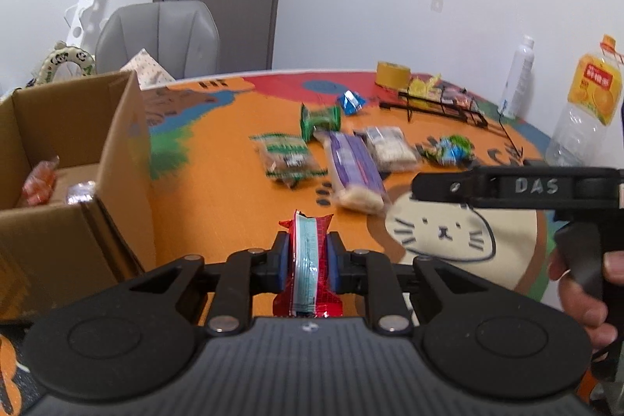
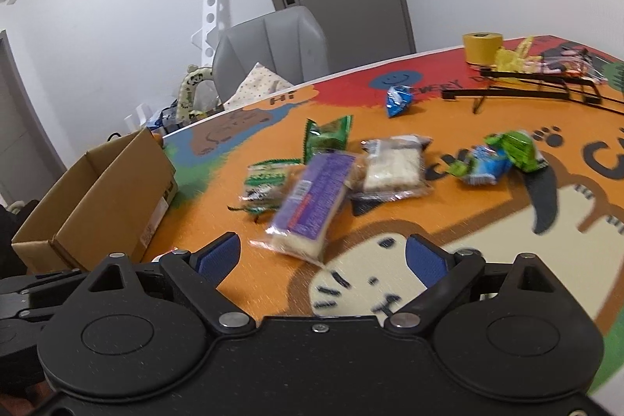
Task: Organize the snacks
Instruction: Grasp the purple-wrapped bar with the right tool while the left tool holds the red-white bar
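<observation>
My left gripper (image 1: 308,252) is shut on a red snack packet (image 1: 308,260) with a pale blue label, held above the orange mat just right of the open cardboard box (image 1: 117,158). The box holds two wrapped snacks (image 1: 39,182). My right gripper (image 2: 321,256) is open and empty, low over the cat drawing, just in front of a purple snack pack (image 2: 308,197). Several more snack packs lie on the mat: the purple pack (image 1: 355,166), a green-edged one (image 1: 286,158), a clear white one (image 1: 390,143), a green pack (image 1: 319,117) and a small blue one (image 1: 351,102).
A black wire rack (image 1: 440,104) with snacks, a yellow tape roll (image 1: 392,73), a white bottle (image 1: 516,77) and an orange juice bottle (image 1: 589,96) stand at the table's far right. A grey chair (image 1: 156,34) is behind the table. The right gripper's body (image 1: 526,186) crosses the left wrist view.
</observation>
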The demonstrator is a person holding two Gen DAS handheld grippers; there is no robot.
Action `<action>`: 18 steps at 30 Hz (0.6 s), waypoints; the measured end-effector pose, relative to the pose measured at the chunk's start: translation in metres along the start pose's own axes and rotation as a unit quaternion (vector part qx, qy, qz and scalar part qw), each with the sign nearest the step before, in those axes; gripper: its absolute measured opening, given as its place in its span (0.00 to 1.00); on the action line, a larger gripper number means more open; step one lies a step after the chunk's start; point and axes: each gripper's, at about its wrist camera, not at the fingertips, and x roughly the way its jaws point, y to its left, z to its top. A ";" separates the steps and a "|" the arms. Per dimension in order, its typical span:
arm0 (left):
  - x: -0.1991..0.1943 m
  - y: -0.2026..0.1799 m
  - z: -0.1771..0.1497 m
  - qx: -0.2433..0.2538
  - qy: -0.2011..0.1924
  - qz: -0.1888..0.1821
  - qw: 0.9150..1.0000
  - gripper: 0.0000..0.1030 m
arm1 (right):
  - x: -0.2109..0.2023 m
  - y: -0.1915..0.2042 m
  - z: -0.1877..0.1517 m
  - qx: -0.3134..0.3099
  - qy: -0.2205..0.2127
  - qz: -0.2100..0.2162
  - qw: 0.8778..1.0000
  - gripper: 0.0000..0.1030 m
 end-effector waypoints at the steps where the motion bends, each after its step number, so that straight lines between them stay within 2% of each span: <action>1: 0.000 0.001 0.002 -0.002 -0.003 0.002 1.000 0.19 | 0.004 0.002 0.002 -0.001 0.001 0.001 1.000 0.90; 16: 0.008 0.021 0.009 -0.032 -0.011 0.005 0.999 0.19 | 0.056 0.031 0.016 -0.028 0.038 0.000 0.999 0.78; 18: 0.009 0.022 0.009 -0.034 -0.011 0.005 0.999 0.19 | 0.063 0.032 0.015 -0.030 0.045 -0.004 0.999 0.72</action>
